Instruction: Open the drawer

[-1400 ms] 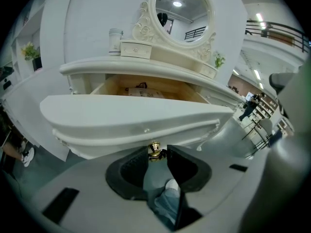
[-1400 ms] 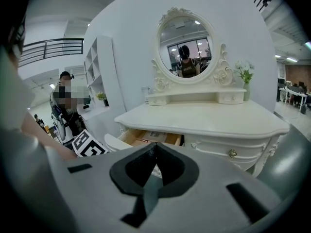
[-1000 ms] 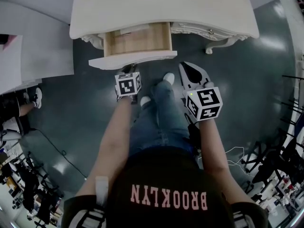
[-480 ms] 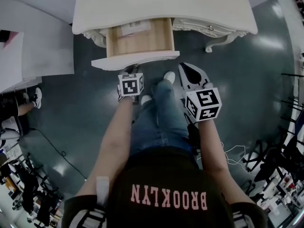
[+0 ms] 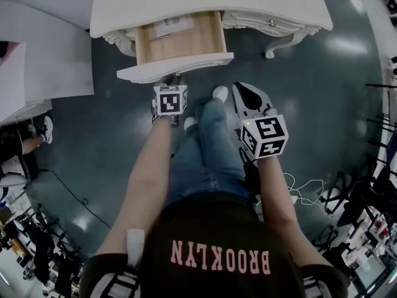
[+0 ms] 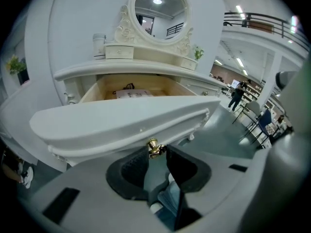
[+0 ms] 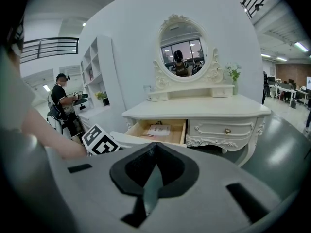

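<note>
The white dressing table point(image 5: 211, 2) has its left drawer point(image 5: 177, 68) pulled well out, showing a wooden inside with a paper packet point(image 5: 172, 25). In the left gripper view the brass knob point(image 6: 154, 148) under the drawer front point(image 6: 121, 120) sits between my left gripper's point(image 6: 156, 152) pad tips, which press on it. These jaws have just been closing a little on the knob. In the head view my left gripper point(image 5: 172, 79) reaches under the drawer front. My right gripper point(image 5: 238, 87) hangs lower right, clear of the table, its jaws point(image 7: 154, 147) met at the tip and empty.
To the right is a second drawer point(image 7: 227, 130) that is closed, and an oval mirror point(image 7: 182, 52) stands on the table top. The person's legs and shoes point(image 5: 220, 93) are between the grippers. A white shelf unit point(image 5: 49, 48) is at the left, and a person point(image 7: 62, 101) stands beside it.
The drawer has slid further out of the table, and my left gripper is at its knob throughout. My right gripper stays beside the legs, shifted only slightly.
</note>
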{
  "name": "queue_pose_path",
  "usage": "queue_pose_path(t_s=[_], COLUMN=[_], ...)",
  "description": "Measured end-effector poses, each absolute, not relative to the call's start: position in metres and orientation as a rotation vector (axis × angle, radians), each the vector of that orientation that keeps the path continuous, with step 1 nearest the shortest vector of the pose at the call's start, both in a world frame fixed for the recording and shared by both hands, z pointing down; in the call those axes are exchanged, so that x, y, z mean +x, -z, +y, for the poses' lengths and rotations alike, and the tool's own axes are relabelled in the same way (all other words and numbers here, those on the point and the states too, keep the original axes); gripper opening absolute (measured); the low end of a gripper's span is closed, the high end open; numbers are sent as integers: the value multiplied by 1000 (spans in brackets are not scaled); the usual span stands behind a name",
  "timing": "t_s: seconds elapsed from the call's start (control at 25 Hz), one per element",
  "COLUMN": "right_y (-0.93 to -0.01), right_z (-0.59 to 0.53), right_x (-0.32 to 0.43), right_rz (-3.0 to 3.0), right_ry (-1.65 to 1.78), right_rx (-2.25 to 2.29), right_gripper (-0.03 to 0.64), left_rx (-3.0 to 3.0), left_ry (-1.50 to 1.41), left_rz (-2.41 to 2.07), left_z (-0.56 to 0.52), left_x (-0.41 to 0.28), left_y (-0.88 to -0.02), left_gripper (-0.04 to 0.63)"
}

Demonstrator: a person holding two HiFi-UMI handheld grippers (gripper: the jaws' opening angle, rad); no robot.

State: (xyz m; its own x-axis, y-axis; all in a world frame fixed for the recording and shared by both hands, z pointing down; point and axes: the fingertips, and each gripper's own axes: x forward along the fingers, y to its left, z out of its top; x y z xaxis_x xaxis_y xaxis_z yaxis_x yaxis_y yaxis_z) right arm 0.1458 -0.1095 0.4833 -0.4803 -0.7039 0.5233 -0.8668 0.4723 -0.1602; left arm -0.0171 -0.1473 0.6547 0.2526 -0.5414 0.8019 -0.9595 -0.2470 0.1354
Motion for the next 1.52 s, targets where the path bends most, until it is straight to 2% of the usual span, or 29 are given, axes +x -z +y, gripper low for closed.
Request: queue_pose_path(t_s=[0.4,0.56,1.52], right_y=[-487,-483,-408], right_z=[-78,-74,-108], right_x=[134,132,134], right_rz=[-2316,-2320,-2464], right_ry=[-606,-599,-467], right_rx=[1348,1350,1331], right_gripper=[-3,-3,-3], left_rx=[1912,1950,1993], left_ry=[-891,-928,-706], left_rz=[-1372,-1383,-1573], left_z=[-146,-139,-135], left_x=[-28,-29,-45], left_y=[-654,-646,-540], left_gripper=[85,9,5])
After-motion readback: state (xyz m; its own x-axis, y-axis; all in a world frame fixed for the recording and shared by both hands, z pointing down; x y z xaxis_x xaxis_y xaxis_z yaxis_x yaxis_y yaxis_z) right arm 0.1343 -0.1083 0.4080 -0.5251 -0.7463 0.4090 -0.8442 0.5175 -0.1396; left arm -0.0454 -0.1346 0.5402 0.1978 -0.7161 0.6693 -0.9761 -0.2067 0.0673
